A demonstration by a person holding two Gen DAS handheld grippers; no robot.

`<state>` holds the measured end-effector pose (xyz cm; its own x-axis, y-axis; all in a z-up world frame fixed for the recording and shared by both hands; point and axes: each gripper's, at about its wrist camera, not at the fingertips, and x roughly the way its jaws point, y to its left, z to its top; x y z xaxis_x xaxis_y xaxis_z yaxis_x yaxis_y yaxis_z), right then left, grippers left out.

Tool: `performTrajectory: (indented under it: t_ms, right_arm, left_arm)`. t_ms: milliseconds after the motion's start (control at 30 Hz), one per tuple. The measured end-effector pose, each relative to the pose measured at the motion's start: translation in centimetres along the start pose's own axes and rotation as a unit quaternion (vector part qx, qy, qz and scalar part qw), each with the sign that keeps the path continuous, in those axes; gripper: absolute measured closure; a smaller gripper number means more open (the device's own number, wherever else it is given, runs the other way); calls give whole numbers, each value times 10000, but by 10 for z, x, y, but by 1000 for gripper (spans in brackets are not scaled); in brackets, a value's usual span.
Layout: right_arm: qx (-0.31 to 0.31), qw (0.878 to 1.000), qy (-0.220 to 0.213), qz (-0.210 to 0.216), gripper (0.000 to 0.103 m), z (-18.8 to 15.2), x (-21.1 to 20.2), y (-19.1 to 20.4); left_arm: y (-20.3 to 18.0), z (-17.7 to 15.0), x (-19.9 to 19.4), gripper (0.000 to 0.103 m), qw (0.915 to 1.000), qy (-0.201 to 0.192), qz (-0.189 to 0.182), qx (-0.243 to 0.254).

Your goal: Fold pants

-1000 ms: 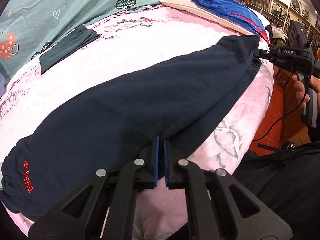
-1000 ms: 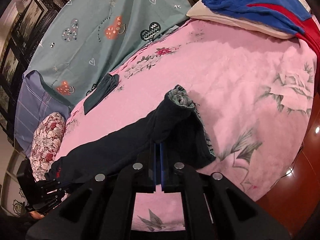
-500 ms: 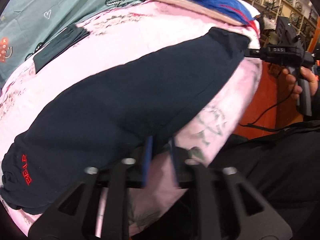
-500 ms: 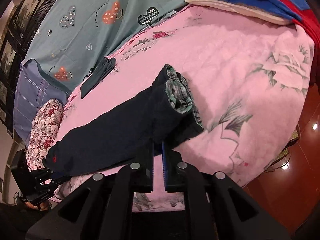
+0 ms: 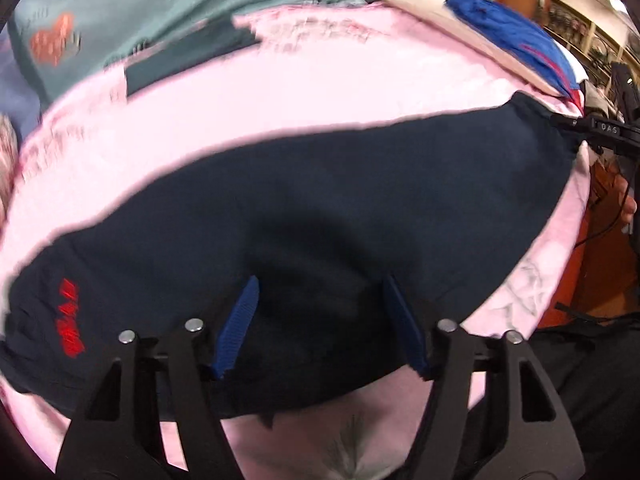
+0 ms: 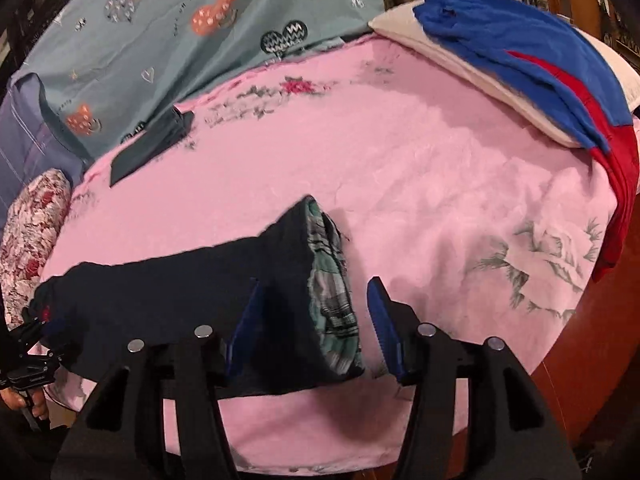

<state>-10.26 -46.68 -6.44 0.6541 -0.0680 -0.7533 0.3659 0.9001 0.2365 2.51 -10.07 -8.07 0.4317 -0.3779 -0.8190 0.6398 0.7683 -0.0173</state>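
The left gripper (image 5: 320, 320) hangs over the near edge of the navy pants (image 5: 320, 208), its blue pads spread and still opening; dark cloth lies under the gap, but neither pad presses on it, so nothing is held. The right gripper (image 6: 314, 320) is in the same state at the other end — jaws parting, astride the open end of the pants (image 6: 200, 300) where a green plaid lining (image 6: 332, 280) shows, with no grip on it.

Taking the pink bedspread (image 6: 400, 160) as the landmark, the pants lie flat along its near edge in one long band, apparently already doubled leg on leg. The end with the red lettering (image 5: 72, 320) sits toward the bedspread's left side, the plaid-lined end toward its right. A small folded dark cloth (image 6: 148, 148) rests well apart at the bedspread's far left, and a blue and red garment (image 6: 540, 64) lies on a pillow at its far right.

The fabric looks soft, limp and fairly thick — it should drape and sag when lifted, not hold a shape, and is in no way fragile. I judge the best holds to be at the corners of one end, pinching all layers together so the stack does not slide apart as it is carried over to the other end.
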Motion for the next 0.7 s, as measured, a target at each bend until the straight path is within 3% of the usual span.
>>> performTrajectory:
  t_ms: [33,100,133,167,233,400,567,633,700]
  right_arm:
    - [46,9998,205,8,44,0,12,-3]
    - [-1,9998,130,158,42,0,17,-4]
    - [-137,9993,252,241,70,1,19,0]
    - [-193,9978,433,466,86,1,21,4]
    - [-169,9952,593,759,91,4,23,8]
    - [210,9906,82,1348,94,43,-6,-1]
    - [-296,9866,-510,1521,94,95,-35,24]
    - [-367,9849,-587,1590,94,107,-34,24]
    - [-381,9880,-363,1451,94,105,-13,15]
  left_arm:
    - [1,-2,-1,35,10000,-70,3,-64]
    - [-1,-4,-2,35,9999,-113,43,-48]
    - [-1,-3,-3,35,9999,-108,25,-64]
    - [0,-3,-3,35,9999,-111,-5,-103]
    - [0,-1,-2,35,9998,-136,-24,-175]
    - [1,10,5,35,9988,-248,-68,-418]
    - [-6,35,10,35,9961,-465,-162,-734]
    - [-9,40,15,34,9961,-489,-114,-725]
    - [-10,41,25,33,9966,-354,-85,-733]
